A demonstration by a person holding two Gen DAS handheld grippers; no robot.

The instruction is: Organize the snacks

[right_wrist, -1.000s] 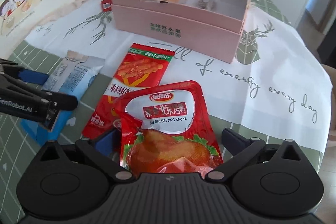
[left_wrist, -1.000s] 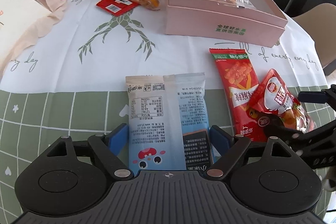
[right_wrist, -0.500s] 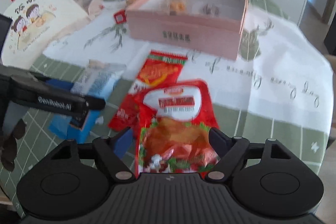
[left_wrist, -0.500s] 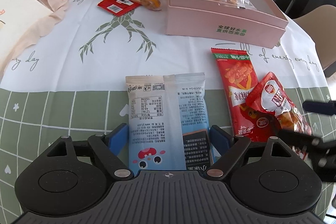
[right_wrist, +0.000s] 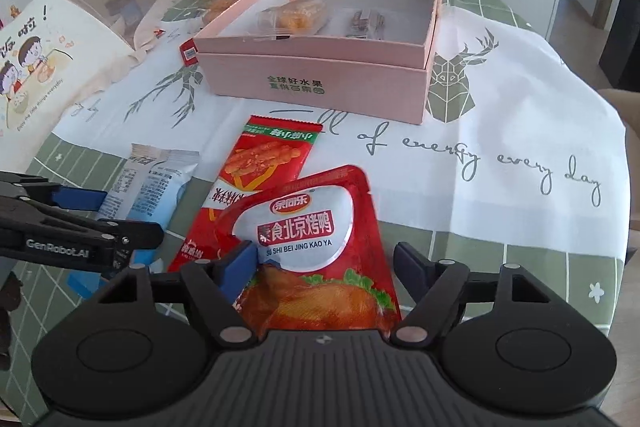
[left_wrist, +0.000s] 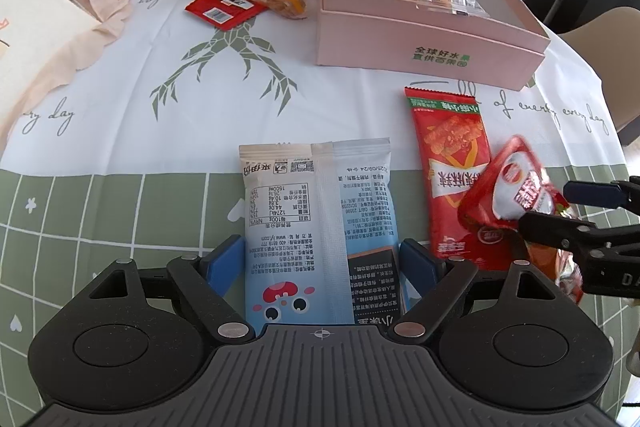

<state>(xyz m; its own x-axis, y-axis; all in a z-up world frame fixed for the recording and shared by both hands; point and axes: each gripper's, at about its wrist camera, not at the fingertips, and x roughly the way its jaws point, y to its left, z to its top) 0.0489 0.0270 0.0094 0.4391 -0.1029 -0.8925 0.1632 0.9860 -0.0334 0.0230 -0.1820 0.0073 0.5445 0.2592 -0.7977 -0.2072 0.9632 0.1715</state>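
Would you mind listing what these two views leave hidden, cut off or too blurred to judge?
- Left wrist view: the blue-and-white packet's near end is hidden under the left gripper body.
- Left wrist view: the red pouch is motion-blurred, its lower part behind the right gripper.
- Right wrist view: the small dark item in the pink box is too small to identify.
- Right wrist view: the long red packet's lower half lies under the pouch.

A pink box (right_wrist: 320, 83) stands open on the table, with two wrapped snacks inside. In front of it a long red packet (right_wrist: 264, 163) lies flat. A red pouch (right_wrist: 312, 227) with a roast-duck picture overlaps that packet's near end, tilted. Left of the packet lies a blue-and-white packet (left_wrist: 316, 223), back side up.
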